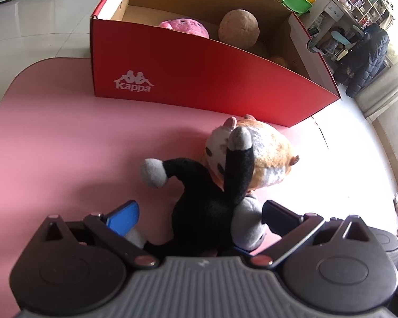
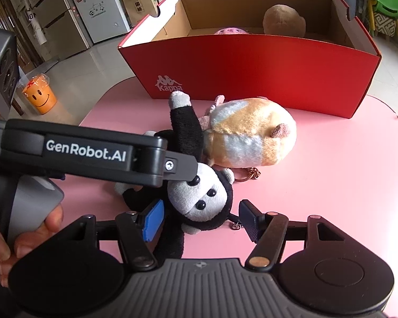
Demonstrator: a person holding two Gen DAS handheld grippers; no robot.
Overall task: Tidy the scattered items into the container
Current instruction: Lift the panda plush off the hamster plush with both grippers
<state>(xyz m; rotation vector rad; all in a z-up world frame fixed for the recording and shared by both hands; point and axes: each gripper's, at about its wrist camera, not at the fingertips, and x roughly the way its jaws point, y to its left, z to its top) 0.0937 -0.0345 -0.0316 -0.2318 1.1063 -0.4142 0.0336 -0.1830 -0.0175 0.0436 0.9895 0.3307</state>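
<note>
Both grippers, left (image 1: 199, 217) and right (image 2: 197, 218), gaped around the monkey (image 2: 199, 198); box (image 2: 252, 63) at twelve o'clock.

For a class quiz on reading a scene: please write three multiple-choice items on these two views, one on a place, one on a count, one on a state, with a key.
1. Where does the monkey lie?
A. in the box
B. on the table, against the hamster
C. on the floor

2. How many toys show inside the box?
A. none
B. one
C. at least two

3. How do the right gripper jaws stand?
A. open, either side of the monkey's head
B. shut on the hamster
C. shut on nothing

Key:
1 B, it lies on the pink table touching the hamster.
2 C, a pink toy and a brown ball show over the wall.
3 A, gaps show beside the head.
</note>
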